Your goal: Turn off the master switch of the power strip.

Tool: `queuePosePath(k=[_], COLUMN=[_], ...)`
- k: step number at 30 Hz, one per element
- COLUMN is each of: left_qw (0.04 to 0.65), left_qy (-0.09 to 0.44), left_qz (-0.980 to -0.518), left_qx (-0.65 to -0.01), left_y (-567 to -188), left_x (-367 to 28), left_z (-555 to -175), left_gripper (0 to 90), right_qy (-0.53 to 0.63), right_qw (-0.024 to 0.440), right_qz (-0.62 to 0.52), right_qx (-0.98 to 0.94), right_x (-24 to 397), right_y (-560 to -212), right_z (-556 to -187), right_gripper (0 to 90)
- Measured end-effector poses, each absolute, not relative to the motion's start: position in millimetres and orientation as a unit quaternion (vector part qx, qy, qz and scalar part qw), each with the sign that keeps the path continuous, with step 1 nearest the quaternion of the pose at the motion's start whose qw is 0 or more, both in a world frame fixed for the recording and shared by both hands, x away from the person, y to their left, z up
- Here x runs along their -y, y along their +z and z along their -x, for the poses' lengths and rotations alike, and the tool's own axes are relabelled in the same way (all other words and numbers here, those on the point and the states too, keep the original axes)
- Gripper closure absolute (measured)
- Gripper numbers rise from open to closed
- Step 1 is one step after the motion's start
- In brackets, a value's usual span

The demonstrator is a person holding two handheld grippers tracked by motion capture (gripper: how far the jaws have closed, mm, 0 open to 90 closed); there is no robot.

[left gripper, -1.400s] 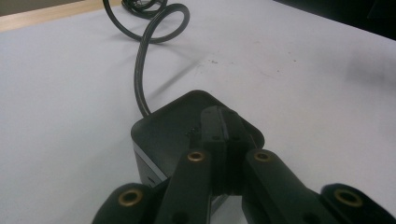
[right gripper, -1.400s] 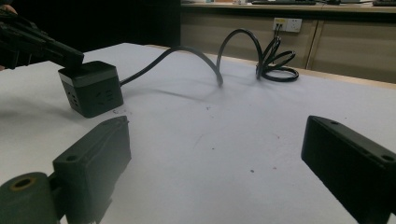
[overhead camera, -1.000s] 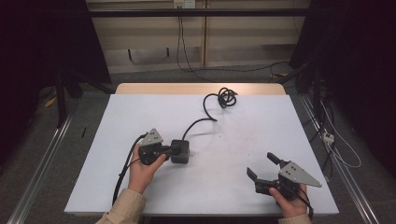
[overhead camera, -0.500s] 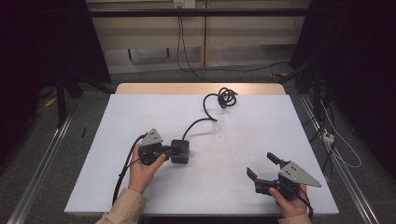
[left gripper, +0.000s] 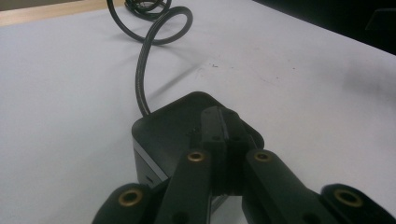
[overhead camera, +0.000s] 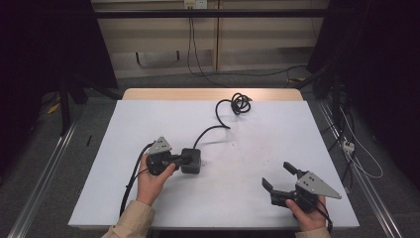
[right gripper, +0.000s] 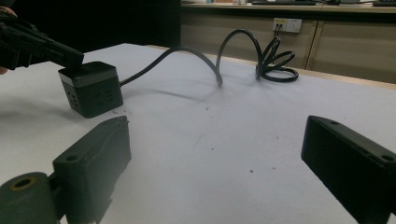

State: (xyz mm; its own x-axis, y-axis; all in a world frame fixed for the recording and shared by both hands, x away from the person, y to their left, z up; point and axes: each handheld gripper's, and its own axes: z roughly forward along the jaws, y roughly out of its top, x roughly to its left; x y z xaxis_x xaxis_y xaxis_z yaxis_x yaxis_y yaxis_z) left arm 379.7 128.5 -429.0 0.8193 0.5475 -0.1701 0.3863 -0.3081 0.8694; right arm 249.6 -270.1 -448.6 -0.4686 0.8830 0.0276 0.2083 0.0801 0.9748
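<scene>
A black cube-shaped power socket point(overhead camera: 193, 162) sits left of the middle of the white table point(overhead camera: 148, 119). Its black cable point(overhead camera: 212, 130) runs back to a coil point(overhead camera: 239, 103) near the far edge. My left gripper point(overhead camera: 183, 158) is shut, its jaws pressed together with nothing between them. In the left gripper view its tips point(left gripper: 223, 122) lie on the top face of the socket point(left gripper: 161, 128). My right gripper point(overhead camera: 276, 174) stands open near the front right of the table, apart from everything. The right gripper view shows the right gripper point(right gripper: 219, 140) wide open, with the socket point(right gripper: 93, 88) and the left gripper point(right gripper: 70, 56) at far left.
Metal rails run along both sides of the table. Loose cables point(overhead camera: 356, 158) lie on the floor at right. A wall outlet point(right gripper: 286, 24) sits on the panel behind the table. White table surface lies between the two grippers.
</scene>
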Motion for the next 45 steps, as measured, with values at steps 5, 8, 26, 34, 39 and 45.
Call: queuePosePath(k=[5,8,26,34,39,45], left_qw=[0.517,0.518,0.52,0.529,0.533,0.53], left_qy=[0.079,0.079,0.082,0.074,0.073,0.071], left_qz=[-0.8,-0.799,-0.797,-0.789,-0.787,-0.79], left_qx=[-0.294,-0.294,-0.297,-0.305,-0.302,-0.3], left_y=[-427.3,-427.3,-426.4,-422.5,-419.2,-418.1], left_x=[-130.2,-130.0,-130.9,-135.0,-137.4,-135.6], left_z=[-380.2,-380.3,-380.2,-379.5,-378.8,-378.0], left_gripper=[90.0,90.0,87.2,76.2,66.9,58.9], right_qy=[0.54,0.54,0.541,0.542,0.542,0.542], right_qw=[0.313,0.312,0.312,0.312,0.312,0.313], right_qz=[-0.409,-0.408,-0.408,-0.408,-0.409,-0.407], right_qx=[-0.665,-0.666,-0.666,-0.665,-0.665,-0.666], right_x=[270.1,269.9,270.1,270.0,270.2,269.6], right_y=[-448.7,-448.5,-448.0,-447.6,-447.4,-447.7], right_z=[-249.8,-249.7,-250.0,-249.9,-250.0,-250.2], right_gripper=[7.5,7.5,7.5,7.6,7.6,7.6])
